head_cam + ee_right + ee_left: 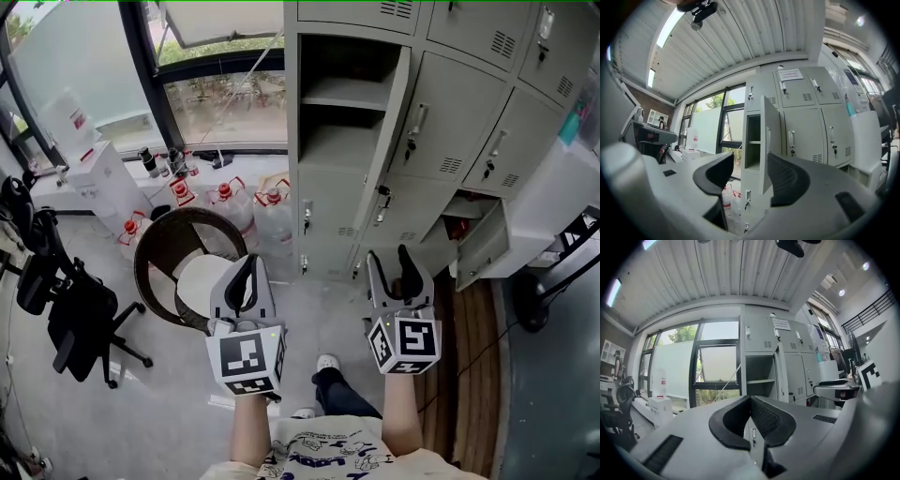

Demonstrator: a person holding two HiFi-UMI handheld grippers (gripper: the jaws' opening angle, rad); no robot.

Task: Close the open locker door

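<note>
The locker door (388,131) stands swung out from the upper left compartment of the locker bank (441,122), well ahead of both tools and touched by neither. The left gripper (249,267) has its jaws pressed together with nothing in them; the right gripper (389,258) has its jaws spread wide and empty, the door showing far off through the gap. The door looks like thin sheet metal, so probably light, stiff and smooth, and free on its hinges. It likely needs no pinch at all, just a flat push near the free edge.
</note>
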